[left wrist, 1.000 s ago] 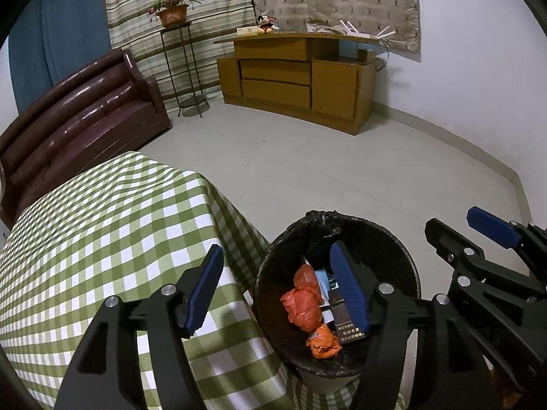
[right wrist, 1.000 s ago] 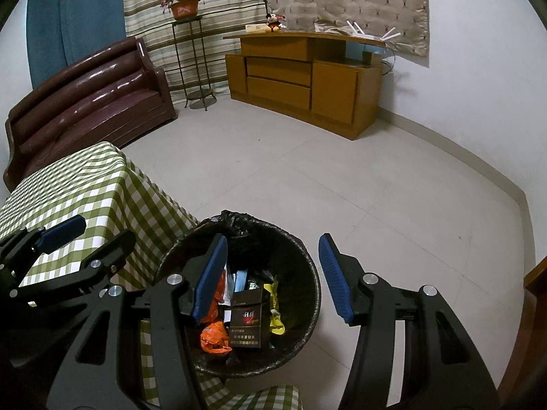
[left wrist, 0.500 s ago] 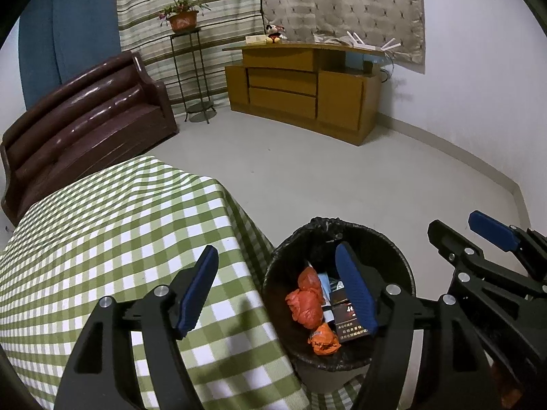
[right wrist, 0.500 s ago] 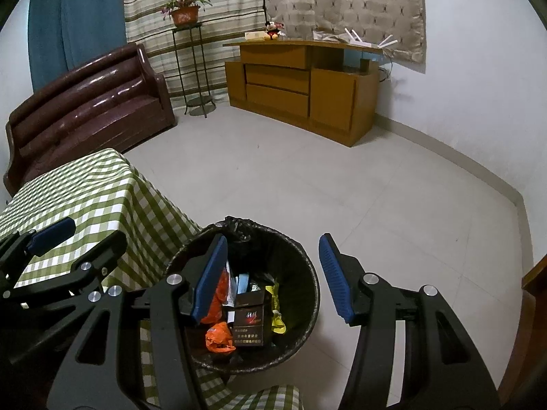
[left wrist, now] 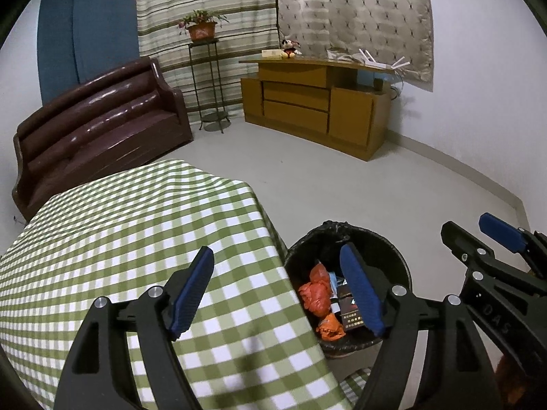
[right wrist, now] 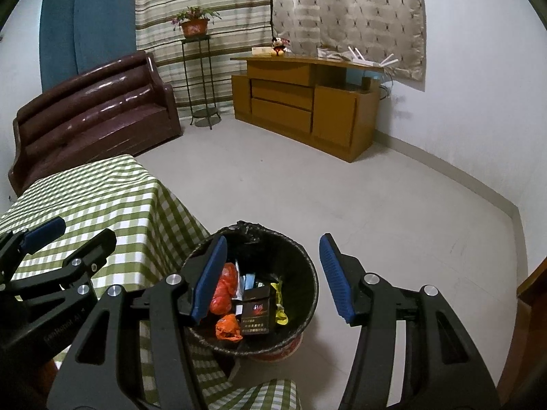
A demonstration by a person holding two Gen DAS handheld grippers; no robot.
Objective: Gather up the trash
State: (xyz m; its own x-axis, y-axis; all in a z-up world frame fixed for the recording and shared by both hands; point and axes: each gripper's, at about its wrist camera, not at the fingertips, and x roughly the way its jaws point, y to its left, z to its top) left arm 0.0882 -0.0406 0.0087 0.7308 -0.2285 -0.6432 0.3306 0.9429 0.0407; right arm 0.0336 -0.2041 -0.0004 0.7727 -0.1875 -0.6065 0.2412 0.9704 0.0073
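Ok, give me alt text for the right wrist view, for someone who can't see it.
The right gripper, open and empty, hangs above a black-lined trash bin holding orange wrappers and a dark carton. The left gripper is at left over a green checked tablecloth.

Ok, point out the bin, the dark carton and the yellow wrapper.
bin (right wrist: 312,285): right wrist view, right rim.
dark carton (right wrist: 254,314): right wrist view, front face.
yellow wrapper (right wrist: 278,302): right wrist view, its middle.

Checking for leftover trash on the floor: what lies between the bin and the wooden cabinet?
Nothing: the right wrist view shows bare floor between the trash bin and the wooden cabinet.
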